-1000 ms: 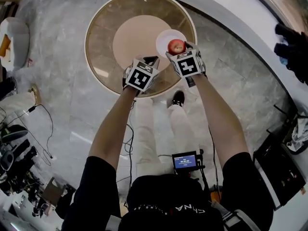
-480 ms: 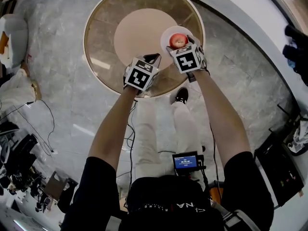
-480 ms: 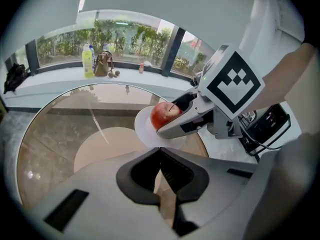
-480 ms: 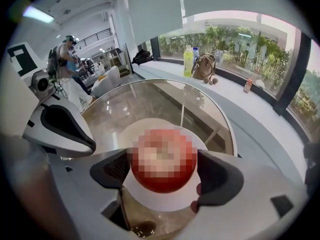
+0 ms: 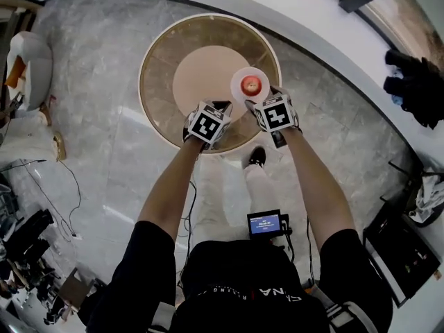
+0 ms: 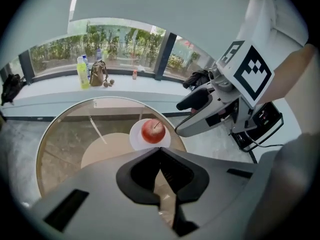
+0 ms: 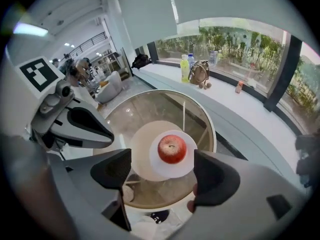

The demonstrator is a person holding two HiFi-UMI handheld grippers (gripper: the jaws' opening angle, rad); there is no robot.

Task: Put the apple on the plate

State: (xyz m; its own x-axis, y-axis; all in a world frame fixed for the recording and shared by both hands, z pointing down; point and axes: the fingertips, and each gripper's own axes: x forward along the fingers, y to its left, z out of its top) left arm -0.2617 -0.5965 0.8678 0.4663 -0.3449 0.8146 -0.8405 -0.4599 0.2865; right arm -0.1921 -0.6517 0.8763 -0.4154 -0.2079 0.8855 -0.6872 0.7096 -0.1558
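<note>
The apple [image 7: 172, 149] sat upright, stem up, at the middle of the white plate [image 7: 172, 172]. The plate lay flat on the round glass tabletop [image 5: 159, 68], toward its right edge and slightly on the person's side of centre. In the head view it overlapped the right rim of the tan disc [image 5: 198, 71] visible through the glass.

The right hand-held gripper [image 7: 162, 173] was released: its jaws stood wide apart with nothing between them. It hovered over the near right edge of the tabletop, close to the plate (no contact with plate or apple observed).

The left hand-held gripper [image 6: 160, 153] was clenched, jaws closed together on nothing. It was held over the near edge of the tabletop, just beside the right one and apart from the plate.

On the window ledge beyond the far edge stood bottles [image 6: 82, 73] and a small bag [image 6: 97, 74].
</note>
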